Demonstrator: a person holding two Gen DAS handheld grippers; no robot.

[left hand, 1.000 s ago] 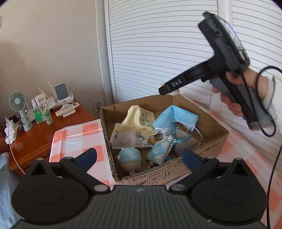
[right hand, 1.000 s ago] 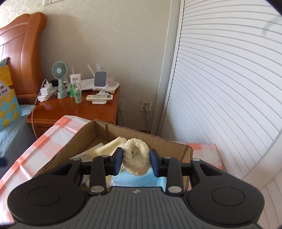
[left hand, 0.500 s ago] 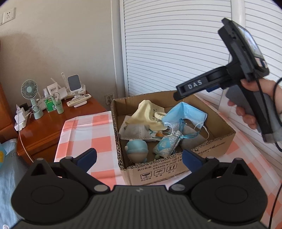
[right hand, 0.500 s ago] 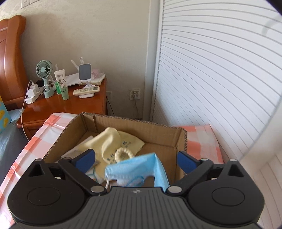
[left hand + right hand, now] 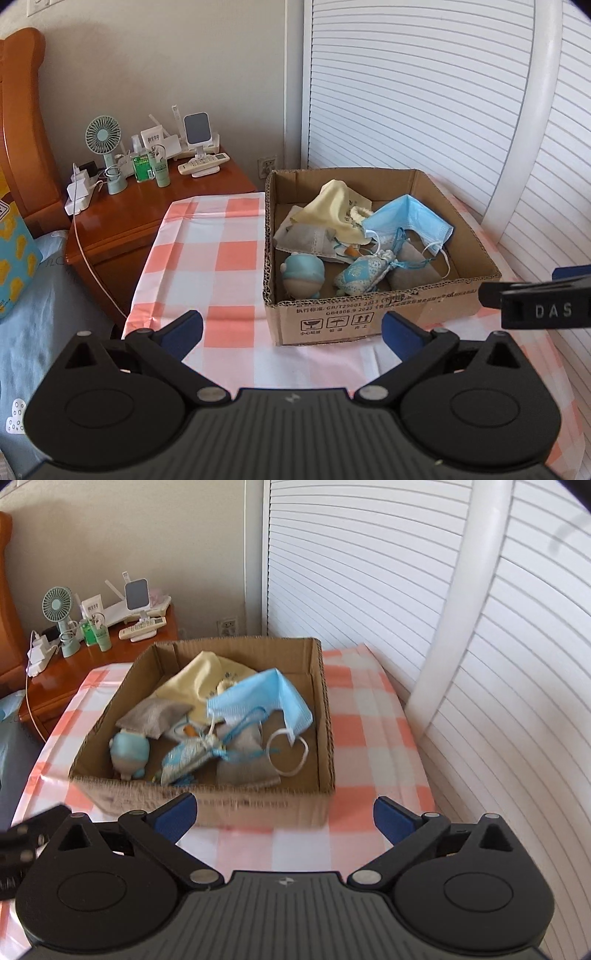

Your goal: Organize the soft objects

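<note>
lying crumpled: blue face mask

Both tongs wide apart, empty.

"DAS" in white on the right gripper's black finger; "GB/T29601 2013" and "GB4806.9 2023" printed on the cardboard box front.

White louvered doors, wooden nightstand.
</note>
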